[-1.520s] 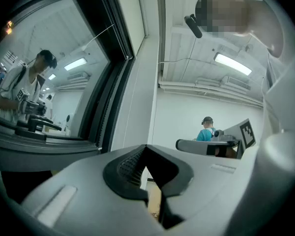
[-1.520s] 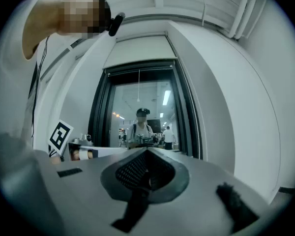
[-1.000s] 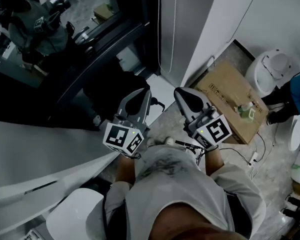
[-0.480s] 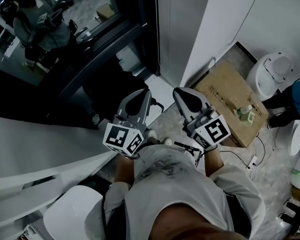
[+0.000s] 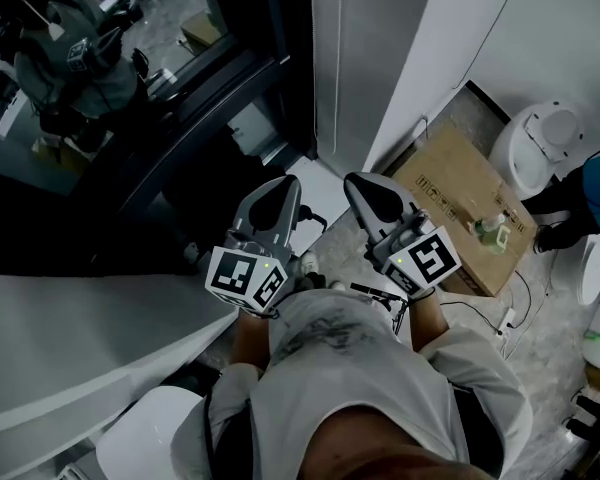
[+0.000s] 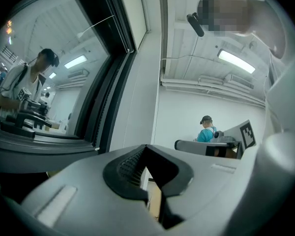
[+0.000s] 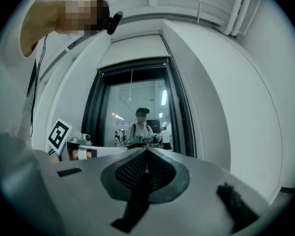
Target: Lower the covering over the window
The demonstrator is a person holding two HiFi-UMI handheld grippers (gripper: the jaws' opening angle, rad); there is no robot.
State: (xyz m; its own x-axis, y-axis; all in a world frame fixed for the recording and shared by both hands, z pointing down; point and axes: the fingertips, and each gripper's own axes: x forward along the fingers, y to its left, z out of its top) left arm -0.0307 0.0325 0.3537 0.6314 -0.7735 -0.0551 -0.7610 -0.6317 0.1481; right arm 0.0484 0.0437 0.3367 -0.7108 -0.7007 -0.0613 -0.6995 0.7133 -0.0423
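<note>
The window (image 5: 100,58) with its dark frame is up left in the head view and straight ahead in the right gripper view (image 7: 132,117). Its pale covering (image 7: 135,48) is rolled up across the top, and a thin cord (image 7: 132,85) hangs in front of the glass. My left gripper (image 5: 280,190) and right gripper (image 5: 365,183) are side by side in front of my chest, short of the window. Both are shut with nothing between the jaws, as the left gripper (image 6: 146,149) and right gripper (image 7: 147,151) show in their own views.
A person (image 5: 75,53) stands behind the glass. A white wall column (image 5: 380,58) rises right of the frame. On the floor at right lie a cardboard box (image 5: 460,203), a round white bin (image 5: 540,143) and cables. A white counter (image 5: 70,338) runs along the left.
The window frame and column have shifted slightly in the head view as I moved a little. Both grippers keep their places before my chest, still shut and empty.
</note>
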